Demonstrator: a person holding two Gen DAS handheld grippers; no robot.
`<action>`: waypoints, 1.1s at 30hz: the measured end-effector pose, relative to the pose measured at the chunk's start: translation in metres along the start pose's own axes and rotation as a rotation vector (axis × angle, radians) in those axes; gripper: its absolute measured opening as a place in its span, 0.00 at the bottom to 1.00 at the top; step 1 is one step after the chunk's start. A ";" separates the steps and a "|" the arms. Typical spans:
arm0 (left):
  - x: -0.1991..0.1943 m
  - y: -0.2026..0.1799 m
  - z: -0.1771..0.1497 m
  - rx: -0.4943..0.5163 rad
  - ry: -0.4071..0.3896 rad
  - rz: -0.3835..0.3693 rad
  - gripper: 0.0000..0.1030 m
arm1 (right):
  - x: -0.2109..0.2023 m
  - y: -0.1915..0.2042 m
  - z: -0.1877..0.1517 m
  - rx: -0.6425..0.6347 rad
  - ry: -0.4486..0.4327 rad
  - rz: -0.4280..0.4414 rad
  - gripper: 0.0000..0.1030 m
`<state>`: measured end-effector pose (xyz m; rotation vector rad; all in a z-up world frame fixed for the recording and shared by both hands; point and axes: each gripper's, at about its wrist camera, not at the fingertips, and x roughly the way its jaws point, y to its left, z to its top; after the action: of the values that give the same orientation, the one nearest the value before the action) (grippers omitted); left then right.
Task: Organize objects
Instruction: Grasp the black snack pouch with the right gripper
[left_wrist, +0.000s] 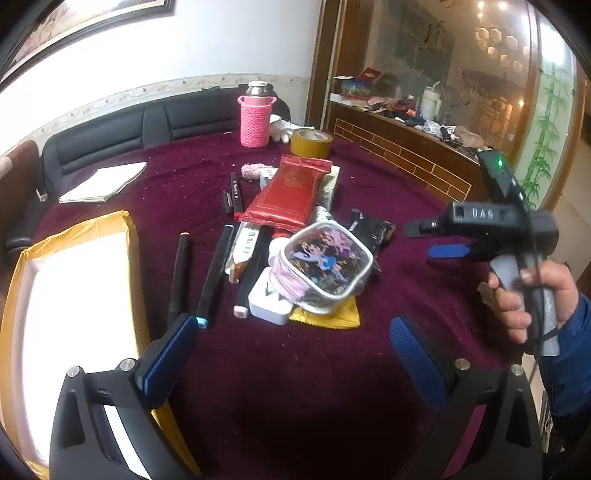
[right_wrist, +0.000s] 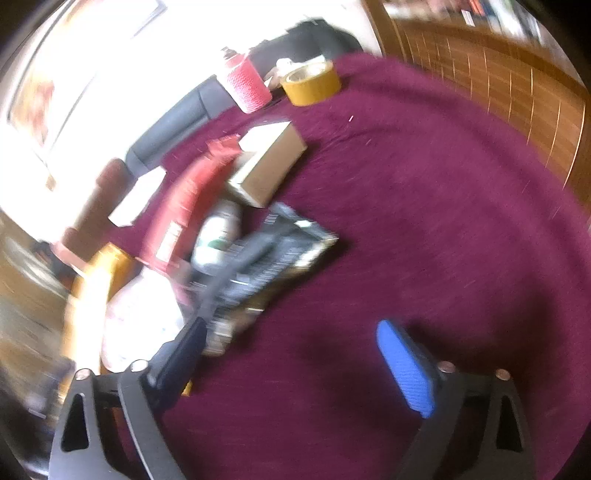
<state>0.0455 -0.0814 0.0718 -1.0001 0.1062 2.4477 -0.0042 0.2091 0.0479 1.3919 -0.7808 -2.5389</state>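
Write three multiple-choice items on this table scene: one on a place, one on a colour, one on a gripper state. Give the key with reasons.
1. Where does the clear plastic cartoon-print pouch lie?
A. on the heap of small items
B. inside the yellow-lined box
C. beside the tape roll

2. What colour is the knitted sleeve on the metal flask?
A. green
B. pink
C. white

3. How does the left gripper stand?
A. shut on a pen
B. shut on nothing
C. open, holding nothing

Key: 1 A, it rests on the white charger and yellow packet; 2 B, the sleeve is plainly pink; 3 C, its blue pads stand wide apart over bare maroon tablecloth.
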 end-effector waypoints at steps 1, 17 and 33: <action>0.001 0.002 0.000 -0.005 0.005 0.003 1.00 | 0.003 0.001 0.002 0.022 0.015 0.024 0.87; -0.012 0.018 -0.015 -0.028 0.013 0.025 1.00 | 0.074 0.053 0.028 0.031 0.073 -0.212 0.79; 0.025 -0.023 0.011 0.168 0.095 0.043 1.00 | 0.038 0.012 0.014 -0.170 0.011 -0.162 0.32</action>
<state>0.0342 -0.0487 0.0656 -1.0478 0.3625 2.3835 -0.0386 0.1906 0.0322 1.4664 -0.4541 -2.6419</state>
